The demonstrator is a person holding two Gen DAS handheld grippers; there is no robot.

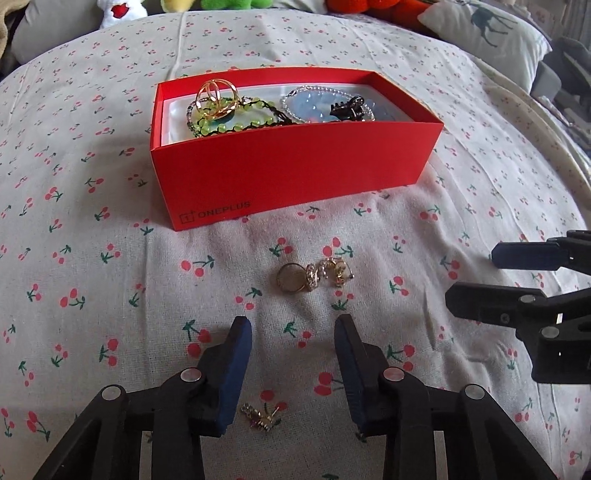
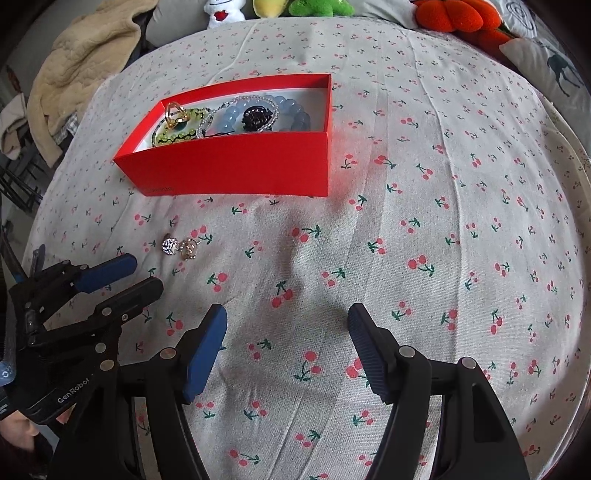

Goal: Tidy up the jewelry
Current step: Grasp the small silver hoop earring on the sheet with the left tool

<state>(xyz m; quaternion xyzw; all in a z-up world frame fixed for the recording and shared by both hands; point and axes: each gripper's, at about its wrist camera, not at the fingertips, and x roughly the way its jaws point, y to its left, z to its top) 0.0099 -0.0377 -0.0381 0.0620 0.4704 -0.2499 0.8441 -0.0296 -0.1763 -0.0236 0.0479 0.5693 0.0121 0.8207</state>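
A red box (image 1: 295,166) on the cherry-print sheet holds a gold ring (image 1: 214,96), green beads (image 1: 236,123), a blue bead bracelet (image 1: 314,107) and a black clip (image 1: 347,109); it also shows in the right wrist view (image 2: 236,166). A gold ring (image 1: 290,282) and sparkly earrings (image 1: 332,273) lie on the sheet just ahead of my open, empty left gripper (image 1: 293,325). A small earring (image 1: 260,415) lies between its fingers, near the base. My right gripper (image 2: 288,314) is open and empty, right of the earrings (image 2: 179,246).
Plush toys (image 2: 321,7) and an orange pumpkin cushion (image 2: 458,16) line the far edge. A beige blanket (image 2: 85,66) lies far left, a deer-print pillow (image 1: 491,33) far right. The left gripper shows in the right wrist view (image 2: 129,275).
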